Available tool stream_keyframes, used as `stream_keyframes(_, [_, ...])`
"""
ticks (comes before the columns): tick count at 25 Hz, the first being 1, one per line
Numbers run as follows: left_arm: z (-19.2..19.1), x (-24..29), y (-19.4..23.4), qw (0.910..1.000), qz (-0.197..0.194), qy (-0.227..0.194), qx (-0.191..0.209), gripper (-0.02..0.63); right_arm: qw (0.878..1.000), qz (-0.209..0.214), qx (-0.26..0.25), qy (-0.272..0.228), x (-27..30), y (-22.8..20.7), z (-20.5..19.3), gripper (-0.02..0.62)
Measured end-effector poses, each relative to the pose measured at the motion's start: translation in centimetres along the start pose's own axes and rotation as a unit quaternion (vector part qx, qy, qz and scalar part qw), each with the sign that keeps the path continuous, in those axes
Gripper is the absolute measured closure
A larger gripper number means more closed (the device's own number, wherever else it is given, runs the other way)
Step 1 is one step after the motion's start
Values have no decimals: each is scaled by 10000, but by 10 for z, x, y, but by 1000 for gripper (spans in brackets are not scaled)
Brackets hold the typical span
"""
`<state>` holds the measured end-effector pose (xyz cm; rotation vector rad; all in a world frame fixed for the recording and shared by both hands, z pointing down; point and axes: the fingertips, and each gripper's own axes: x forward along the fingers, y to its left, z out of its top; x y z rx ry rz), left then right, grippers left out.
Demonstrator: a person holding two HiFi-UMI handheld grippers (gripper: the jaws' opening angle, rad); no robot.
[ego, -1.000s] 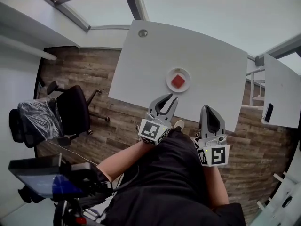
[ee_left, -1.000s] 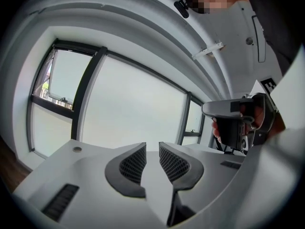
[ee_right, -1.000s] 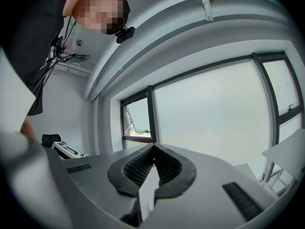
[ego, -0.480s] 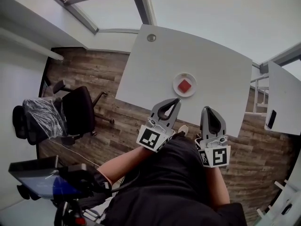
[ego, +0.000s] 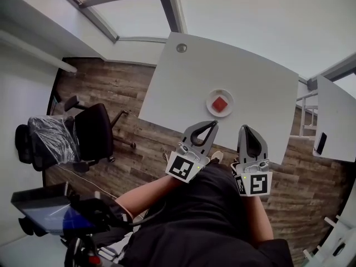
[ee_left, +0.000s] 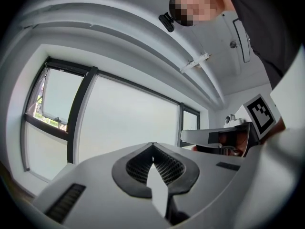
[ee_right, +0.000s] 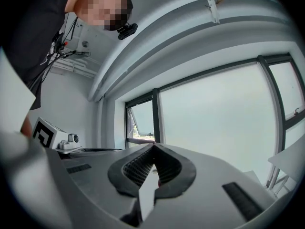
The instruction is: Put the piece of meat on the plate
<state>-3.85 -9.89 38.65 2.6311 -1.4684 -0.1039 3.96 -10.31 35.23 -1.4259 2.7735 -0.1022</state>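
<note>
Meat [ego: 221,103] sits on plate [ego: 209,107], mid-bench [ego: 250,71] | left claw [ego: 212,123] and right claw [ego: 245,128] both closed tight, empty, short of the bench edge | step: placing looks done | next: likely none, claws idle

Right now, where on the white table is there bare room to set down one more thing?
The table is almost all bare. One patch lies between the cable hole and the plate; another runs from the plate to the table's right end in the head view. Only the plate, with the meat on it, is taken.
</note>
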Motion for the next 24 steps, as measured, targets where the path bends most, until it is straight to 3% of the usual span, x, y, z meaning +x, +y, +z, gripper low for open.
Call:
stream_keyframes(7, [-3,2,-3,10000,-7,-22,11,601,9993,-166,-324,94,-2,-1,-1,591])
stream_keyframes(24, [-7,7,7,9999,114,-37,-76,600,9992,-234,-301,152,-2,-11,-5,592])
